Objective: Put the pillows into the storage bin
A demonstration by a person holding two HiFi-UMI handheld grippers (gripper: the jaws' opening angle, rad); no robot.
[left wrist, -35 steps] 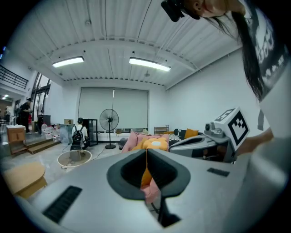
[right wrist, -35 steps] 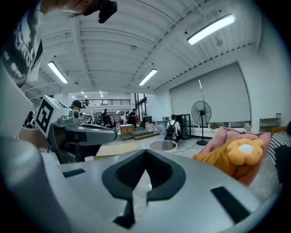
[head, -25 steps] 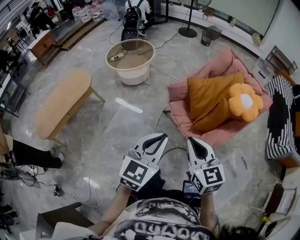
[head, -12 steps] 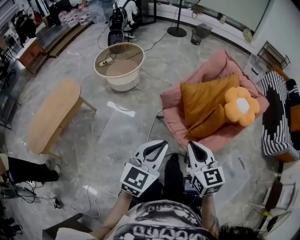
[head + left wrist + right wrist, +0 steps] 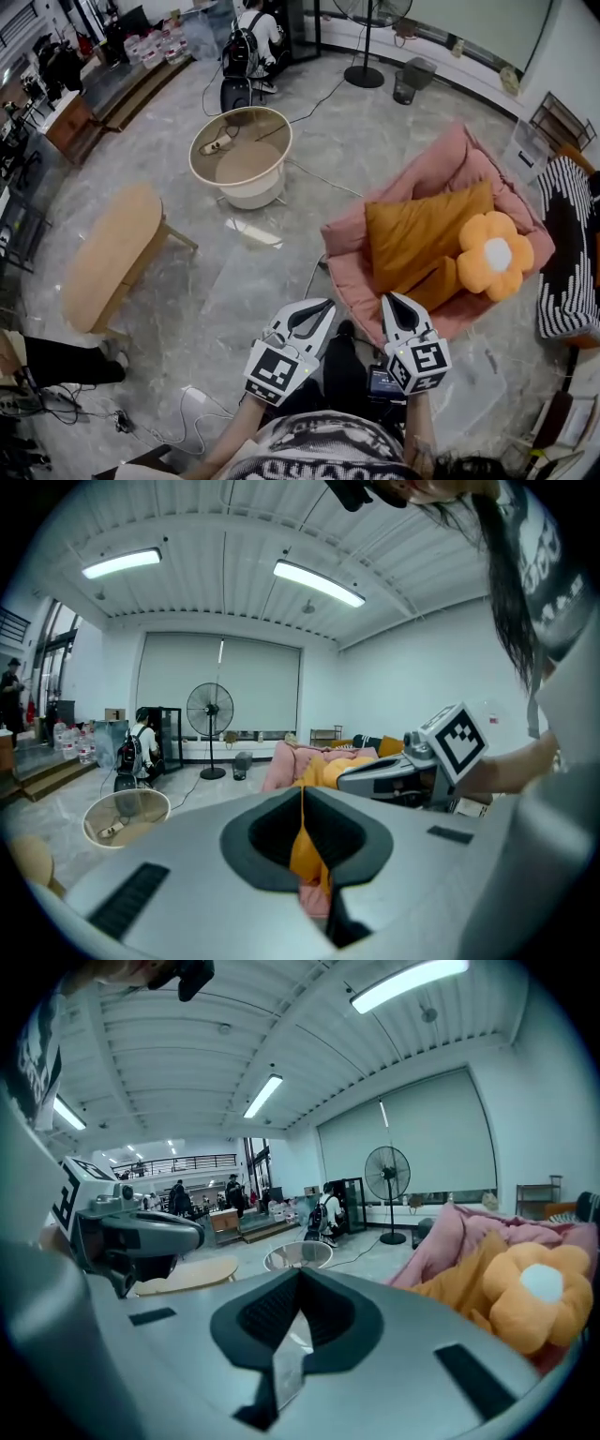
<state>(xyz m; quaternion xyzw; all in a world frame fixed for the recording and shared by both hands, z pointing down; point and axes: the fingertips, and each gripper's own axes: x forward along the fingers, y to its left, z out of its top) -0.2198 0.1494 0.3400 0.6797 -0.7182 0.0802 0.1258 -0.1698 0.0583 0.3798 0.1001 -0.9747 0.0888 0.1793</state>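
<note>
orange pillow (image 5: 422,230), pink chair (image 5: 441,164), yellow flower cushion (image 5: 483,272)

Black-and-white striped thing (image 5: 567,253): cut off by head view's right edge. Lower orange pillow (image 5: 433,284): mostly hidden under large orange pillow (image 5: 422,230) and flower pillow (image 5: 495,255), near pink seat's (image 5: 345,253) front edge. Objects (image 5: 217,142) on round table (image 5: 253,164): too small to tell.

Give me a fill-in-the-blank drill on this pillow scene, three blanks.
The flower pillow lies on the ____ lounge chair, beside the orange pillow.
The flower pillow's centre is ____.
The left gripper and the right gripper are both empty, with jaws ____.
Missing words: pink; white; shut.
</note>
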